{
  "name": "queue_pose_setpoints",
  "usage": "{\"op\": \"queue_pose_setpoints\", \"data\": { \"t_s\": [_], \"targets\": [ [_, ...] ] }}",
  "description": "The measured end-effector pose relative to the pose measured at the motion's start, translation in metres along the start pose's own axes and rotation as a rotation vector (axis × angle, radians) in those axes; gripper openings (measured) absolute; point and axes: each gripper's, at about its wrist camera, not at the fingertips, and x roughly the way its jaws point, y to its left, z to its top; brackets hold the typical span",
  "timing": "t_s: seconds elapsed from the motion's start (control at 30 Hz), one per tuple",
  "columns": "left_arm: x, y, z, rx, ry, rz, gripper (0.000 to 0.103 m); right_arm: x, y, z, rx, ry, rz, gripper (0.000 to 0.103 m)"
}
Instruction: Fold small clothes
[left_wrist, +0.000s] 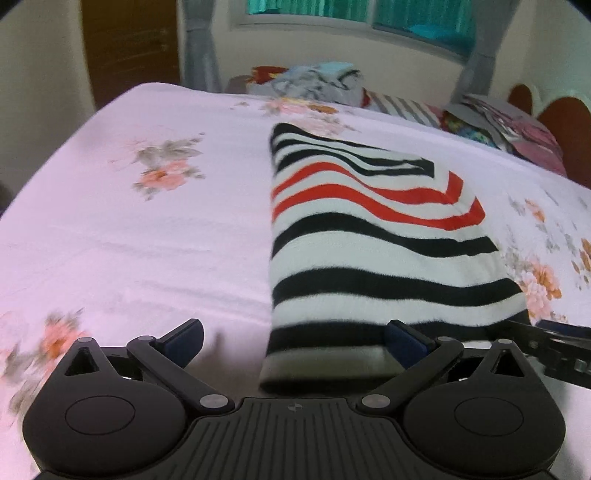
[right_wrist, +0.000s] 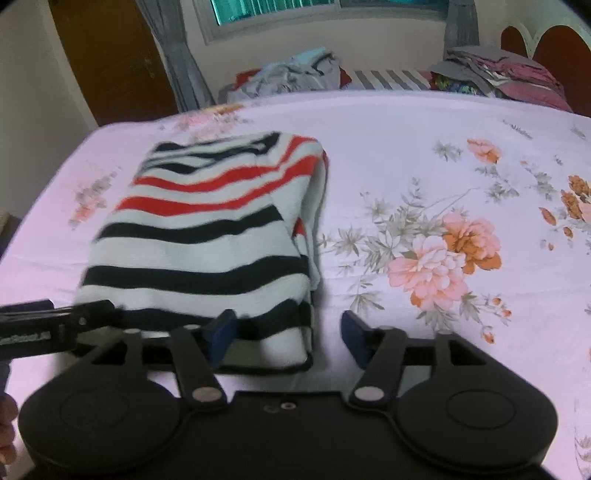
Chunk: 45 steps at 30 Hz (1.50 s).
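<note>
A small striped garment (left_wrist: 369, 236), white with black and red bands, lies folded into a narrow block on the floral bedsheet (left_wrist: 147, 236). My left gripper (left_wrist: 295, 338) is open at its near end, the jaws spread wide across the garment's left corner. The garment also shows in the right wrist view (right_wrist: 207, 236). My right gripper (right_wrist: 288, 332) is open at the garment's near right corner, one blue pad (right_wrist: 221, 332) over the cloth, the other on the sheet. Neither holds anything. The other gripper's arm (right_wrist: 48, 328) shows at the left.
A pile of loose clothes (left_wrist: 314, 83) lies at the bed's far edge, with more folded cloth (right_wrist: 498, 70) at the far right by a headboard. A brown door (right_wrist: 107, 55), curtains and a window stand behind the bed. Bare sheet (right_wrist: 461, 184) lies right of the garment.
</note>
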Motion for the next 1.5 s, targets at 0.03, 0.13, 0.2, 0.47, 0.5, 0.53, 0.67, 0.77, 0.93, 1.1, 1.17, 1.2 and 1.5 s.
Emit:
{"op": "queue_pose_setpoints", "data": {
  "t_s": [0.03, 0.13, 0.2, 0.47, 0.5, 0.53, 0.67, 0.77, 0.93, 1.1, 1.17, 1.2, 1.5],
  "targets": [
    [-0.008, 0.001, -0.002, -0.007, 0.0, 0.011, 0.103, -0.01, 0.001, -0.002, -0.007, -0.008, 0.015, 0.064],
    [-0.041, 0.006, -0.012, -0.054, -0.008, 0.001, 0.103, -0.044, 0.002, -0.01, -0.029, -0.036, 0.054, 0.074],
    [-0.067, 0.011, -0.022, -0.11, -0.047, -0.024, 0.103, -0.069, 0.002, -0.017, -0.05, -0.053, 0.086, 0.078],
    [-0.173, -0.001, -0.075, -0.08, -0.154, 0.082, 0.103, -0.17, -0.005, -0.065, -0.128, -0.123, 0.161, 0.089],
    [-0.185, -0.002, -0.082, -0.074, -0.177, 0.1, 0.103, -0.182, -0.006, -0.071, -0.129, -0.13, 0.163, 0.089],
    [-0.2, -0.005, -0.091, -0.066, -0.198, 0.117, 0.103, -0.194, -0.007, -0.077, -0.131, -0.136, 0.167, 0.089],
    [-0.247, -0.016, -0.117, -0.027, -0.211, 0.158, 0.103, -0.245, -0.007, -0.099, -0.159, -0.189, 0.151, 0.095],
    [-0.278, -0.02, -0.13, -0.025, -0.228, 0.164, 0.103, -0.279, -0.004, -0.108, -0.168, -0.249, 0.092, 0.103],
    [-0.317, -0.022, -0.143, -0.042, -0.243, 0.154, 0.103, -0.32, 0.003, -0.116, -0.167, -0.318, 0.016, 0.103],
    [-0.34, -0.025, -0.152, -0.046, -0.264, 0.132, 0.103, -0.342, 0.005, -0.124, -0.163, -0.341, 0.035, 0.103],
    [-0.346, -0.029, -0.156, -0.037, -0.268, 0.133, 0.103, -0.346, 0.004, -0.126, -0.157, -0.353, 0.042, 0.103],
    [-0.348, -0.031, -0.157, -0.034, -0.269, 0.133, 0.103, -0.348, 0.005, -0.126, -0.156, -0.358, 0.038, 0.103],
    [-0.366, -0.038, -0.156, -0.023, -0.307, 0.135, 0.103, -0.353, 0.006, -0.128, -0.154, -0.376, 0.047, 0.103]
  ]
}}
